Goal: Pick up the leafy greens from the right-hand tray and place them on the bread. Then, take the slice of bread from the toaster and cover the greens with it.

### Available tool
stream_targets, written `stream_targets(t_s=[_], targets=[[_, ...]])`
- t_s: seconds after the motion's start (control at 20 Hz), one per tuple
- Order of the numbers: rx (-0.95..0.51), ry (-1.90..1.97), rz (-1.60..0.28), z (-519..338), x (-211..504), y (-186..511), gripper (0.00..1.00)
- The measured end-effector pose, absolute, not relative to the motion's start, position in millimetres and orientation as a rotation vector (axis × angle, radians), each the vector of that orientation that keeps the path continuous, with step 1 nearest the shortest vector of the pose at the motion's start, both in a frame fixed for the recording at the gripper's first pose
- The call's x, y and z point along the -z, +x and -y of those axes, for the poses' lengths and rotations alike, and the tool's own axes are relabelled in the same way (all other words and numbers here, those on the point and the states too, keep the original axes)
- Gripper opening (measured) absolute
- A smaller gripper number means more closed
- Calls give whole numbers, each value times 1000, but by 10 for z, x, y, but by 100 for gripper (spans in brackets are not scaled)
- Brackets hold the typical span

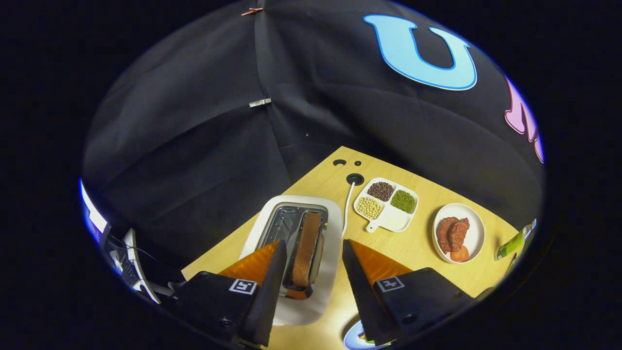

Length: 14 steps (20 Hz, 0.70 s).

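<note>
Gripper view: the gripper (313,265) hung over the toaster (296,253), fingers spread wide and holding nothing. The bread (307,249) stood on edge in the toaster's right slot, right between the fingers, its long axis running away from them, so the fingers straddled its flat faces. That looked like the line-up for the lift. The toaster sat near the counter (413,243) left edge. Near the right finger's base something green on a plate (354,339) was cut off; greens, perhaps, too hidden to tell.
</note>
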<state>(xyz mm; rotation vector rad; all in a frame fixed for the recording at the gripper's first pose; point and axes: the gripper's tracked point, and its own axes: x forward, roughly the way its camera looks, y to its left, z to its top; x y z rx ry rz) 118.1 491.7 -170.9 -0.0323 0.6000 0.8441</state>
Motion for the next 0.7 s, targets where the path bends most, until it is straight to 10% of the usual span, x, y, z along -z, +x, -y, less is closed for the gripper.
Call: stream_targets(t_s=[0.35, 0.7], targets=[[-838, -75, -642, -5054, 1851, 1154, 19], [-892, -76, -611, -5010, 1633, 1031, 13]])
